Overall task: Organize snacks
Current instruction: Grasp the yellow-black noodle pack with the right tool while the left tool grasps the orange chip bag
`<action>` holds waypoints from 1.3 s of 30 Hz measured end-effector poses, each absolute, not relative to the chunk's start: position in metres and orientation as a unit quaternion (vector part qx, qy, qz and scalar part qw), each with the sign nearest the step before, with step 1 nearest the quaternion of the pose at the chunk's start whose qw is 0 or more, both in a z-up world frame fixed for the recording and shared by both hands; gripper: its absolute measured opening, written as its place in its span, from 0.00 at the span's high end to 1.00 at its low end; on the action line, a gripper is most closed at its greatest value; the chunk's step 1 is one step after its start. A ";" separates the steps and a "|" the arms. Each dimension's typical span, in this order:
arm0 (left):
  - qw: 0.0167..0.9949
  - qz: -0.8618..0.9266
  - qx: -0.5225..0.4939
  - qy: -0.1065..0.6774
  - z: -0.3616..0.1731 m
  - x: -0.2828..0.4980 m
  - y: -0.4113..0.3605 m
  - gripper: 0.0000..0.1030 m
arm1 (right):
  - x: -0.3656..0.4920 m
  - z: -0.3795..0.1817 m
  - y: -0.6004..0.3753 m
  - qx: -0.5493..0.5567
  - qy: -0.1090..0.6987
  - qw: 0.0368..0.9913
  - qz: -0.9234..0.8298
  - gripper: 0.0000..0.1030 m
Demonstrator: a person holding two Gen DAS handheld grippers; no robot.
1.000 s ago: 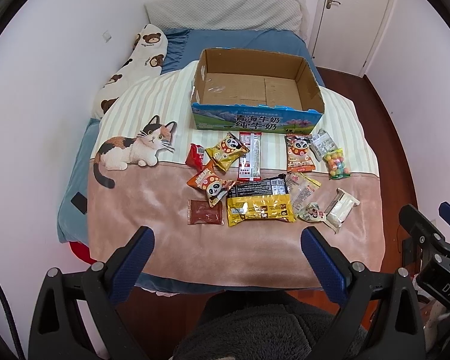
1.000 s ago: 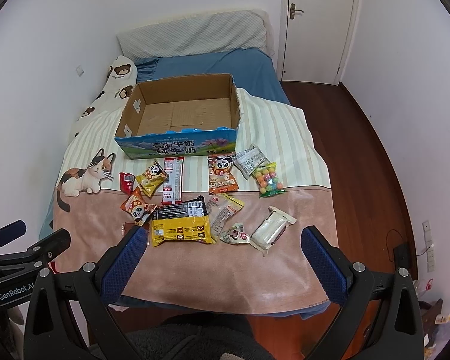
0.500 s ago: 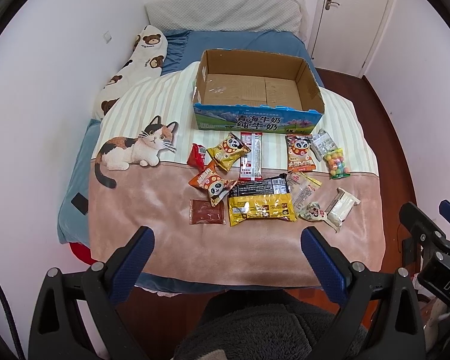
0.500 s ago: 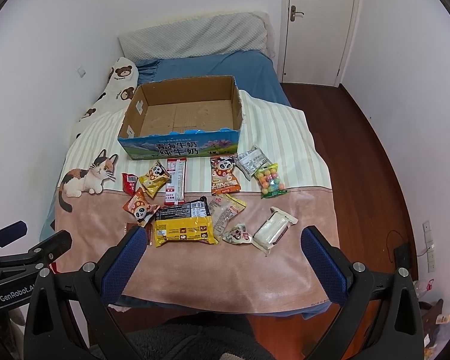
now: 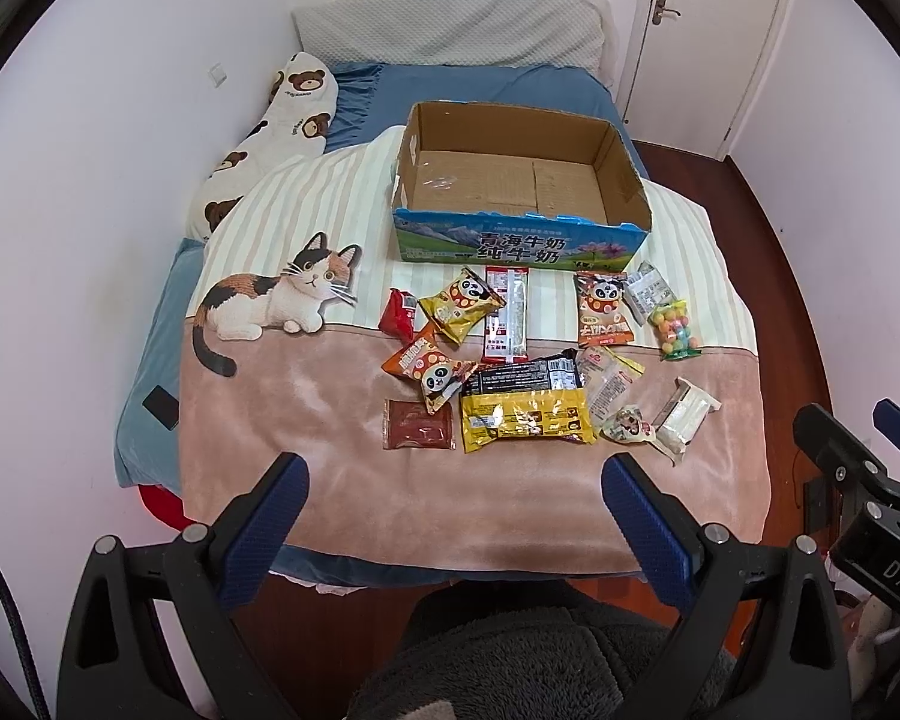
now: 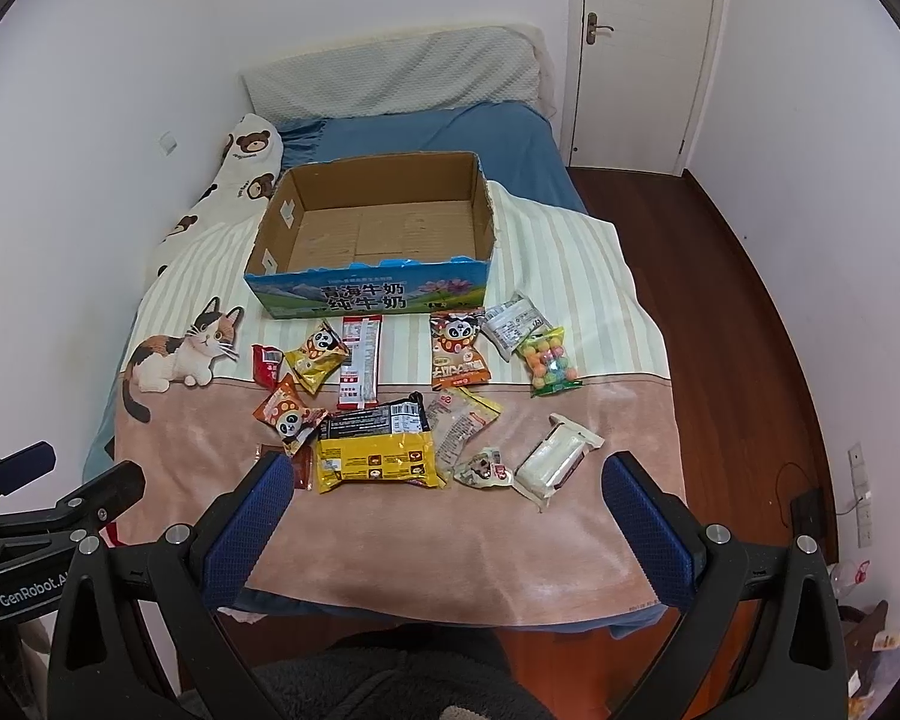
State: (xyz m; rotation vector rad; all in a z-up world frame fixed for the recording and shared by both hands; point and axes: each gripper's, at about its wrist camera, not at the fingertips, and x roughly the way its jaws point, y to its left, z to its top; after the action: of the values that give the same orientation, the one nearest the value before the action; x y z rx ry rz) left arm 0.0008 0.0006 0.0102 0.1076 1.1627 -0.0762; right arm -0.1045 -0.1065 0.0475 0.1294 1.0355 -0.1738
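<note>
An empty cardboard box [image 5: 513,180] with a blue printed front stands on the bed; it also shows in the right wrist view [image 6: 378,240]. Several snack packets lie in front of it: a yellow-and-black pack [image 5: 525,411] [image 6: 378,447], panda packets [image 5: 459,306] [image 6: 459,351], a candy-ball bag [image 5: 675,327] [image 6: 549,360], a white bar [image 5: 684,417] [image 6: 555,459], a dark red sachet [image 5: 417,425]. My left gripper [image 5: 450,510] is open and empty above the bed's near edge. My right gripper [image 6: 447,516] is open and empty there too.
The cat-print blanket [image 5: 306,396] covers the bed's near half. A bear-print pillow [image 5: 270,138] lies along the left wall, a grey pillow [image 5: 450,27] at the head. A white door [image 6: 636,48] and wooden floor [image 6: 750,300] are to the right.
Both views have shifted slightly, with the bed and snacks drifting a little down and right. Nothing on the bed has moved, and both grippers stay open.
</note>
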 end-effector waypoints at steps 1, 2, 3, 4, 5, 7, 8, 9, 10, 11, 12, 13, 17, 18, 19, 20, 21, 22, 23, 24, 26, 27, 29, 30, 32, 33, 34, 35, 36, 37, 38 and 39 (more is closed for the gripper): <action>0.834 -0.036 0.051 0.549 0.010 0.001 0.001 0.03 | -0.105 0.047 -0.106 0.062 0.494 0.863 -0.082 0.00; 0.834 -0.036 0.050 0.549 0.010 0.001 0.003 0.03 | -0.104 0.046 -0.107 0.063 0.495 0.863 -0.082 0.00; 0.832 -0.035 0.050 0.552 0.008 0.003 0.004 0.03 | -0.103 0.044 -0.107 0.064 0.497 0.862 -0.081 0.00; 0.830 -0.033 0.049 0.555 0.006 0.004 0.007 0.03 | -0.101 0.041 -0.107 0.067 0.500 0.860 -0.079 0.00; 0.828 -0.031 0.046 0.558 0.004 0.006 0.011 0.03 | -0.099 0.038 -0.108 0.072 0.504 0.857 -0.077 0.00; 0.822 -0.021 0.040 0.568 -0.009 0.015 0.015 0.03 | -0.094 0.028 -0.111 0.080 0.513 0.851 -0.076 0.00; 0.817 -0.017 0.036 0.575 -0.016 0.020 0.018 0.03 | -0.090 0.021 -0.114 0.085 0.518 0.848 -0.075 0.00; 0.815 -0.015 0.031 0.578 -0.023 0.024 0.020 0.03 | -0.086 0.014 -0.116 0.090 0.523 0.845 -0.072 0.00; 0.811 -0.007 0.028 0.584 -0.033 0.030 0.024 0.03 | -0.082 0.006 -0.119 0.092 0.530 0.840 -0.073 0.00; 0.806 0.001 0.027 0.591 -0.044 0.036 0.027 0.03 | -0.077 -0.004 -0.122 0.094 0.535 0.836 -0.075 0.00; 0.805 0.007 0.028 0.592 -0.052 0.039 0.029 0.03 | -0.071 -0.013 -0.125 0.093 0.537 0.835 -0.072 0.00; 0.803 0.019 0.033 0.595 -0.063 0.045 0.032 0.03 | -0.065 -0.022 -0.126 0.088 0.538 0.836 -0.064 0.00; 0.788 0.057 0.043 0.612 -0.103 0.059 0.048 0.03 | -0.027 -0.070 -0.115 0.013 0.568 0.823 -0.015 0.00; 0.782 0.066 0.046 0.618 -0.113 0.063 0.052 0.03 | -0.018 -0.083 -0.109 -0.008 0.579 0.815 -0.001 0.00; 0.776 0.072 0.047 0.624 -0.125 0.067 0.056 0.03 | -0.007 -0.102 -0.100 -0.035 0.595 0.802 0.021 0.00; 0.771 0.080 0.049 0.630 -0.137 0.071 0.059 0.03 | 0.001 -0.114 -0.093 -0.052 0.602 0.796 0.038 0.00; 0.765 0.088 0.050 0.636 -0.146 0.074 0.062 0.03 | 0.010 -0.129 -0.085 -0.072 0.611 0.786 0.058 0.00; 0.762 0.092 0.048 0.640 -0.153 0.077 0.065 0.03 | 0.019 -0.144 -0.076 -0.092 0.620 0.775 0.077 0.00; 0.759 0.097 0.046 0.642 -0.160 0.079 0.068 0.03 | 0.027 -0.161 -0.066 -0.114 0.629 0.762 0.100 0.00; 0.754 0.105 0.045 0.646 -0.168 0.081 0.070 0.03 | 0.036 -0.178 -0.056 -0.133 0.635 0.751 0.122 0.00; 0.743 0.118 0.038 0.657 -0.184 0.085 0.074 0.03 | 0.052 -0.208 -0.034 -0.179 0.642 0.727 0.164 0.00; 0.739 0.124 0.035 0.661 -0.191 0.086 0.075 0.03 | 0.057 -0.221 -0.024 -0.202 0.642 0.717 0.181 0.00; 0.728 0.137 0.026 0.672 -0.206 0.088 0.079 0.03 | 0.069 -0.249 -0.005 -0.253 0.643 0.688 0.221 0.00; 0.722 0.144 0.020 0.677 -0.214 0.087 0.081 0.03 | 0.073 -0.259 0.003 -0.272 0.642 0.676 0.236 0.00; 0.712 0.157 0.008 0.684 -0.227 0.086 0.086 0.03 | 0.080 -0.283 0.019 -0.306 0.647 0.645 0.270 0.00; 0.706 0.164 0.003 0.689 -0.235 0.085 0.088 0.03 | 0.082 -0.293 0.026 -0.323 0.648 0.628 0.284 0.00; 0.700 0.171 -0.002 0.693 -0.241 0.084 0.089 0.03 | 0.082 -0.302 0.031 -0.339 0.648 0.616 0.293 0.00; 0.696 0.176 -0.005 0.696 -0.246 0.084 0.091 0.03 | 0.081 -0.314 0.037 -0.359 0.649 0.598 0.305 0.00; 0.691 0.183 -0.008 0.699 -0.251 0.083 0.093 0.03 | 0.079 -0.324 0.042 -0.379 0.646 0.584 0.312 0.00; 0.686 0.188 -0.012 0.703 -0.256 0.082 0.095 0.03 | 0.078 -0.334 0.045 -0.400 0.641 0.574 0.317 0.00; 0.681 0.191 -0.018 0.706 -0.260 0.080 0.097 0.03 | 0.076 -0.339 0.048 -0.409 0.636 0.569 0.323 0.00; 0.679 0.194 -0.022 0.708 -0.262 0.080 0.098 0.03 | 0.075 -0.344 0.050 -0.409 0.636 0.565 0.330 0.00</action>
State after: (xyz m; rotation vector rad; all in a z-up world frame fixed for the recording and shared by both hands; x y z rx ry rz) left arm 0.0797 0.0982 -0.2618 -0.0500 1.5902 0.4357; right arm 0.0748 0.0498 -0.3438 -0.9626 1.4961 0.7751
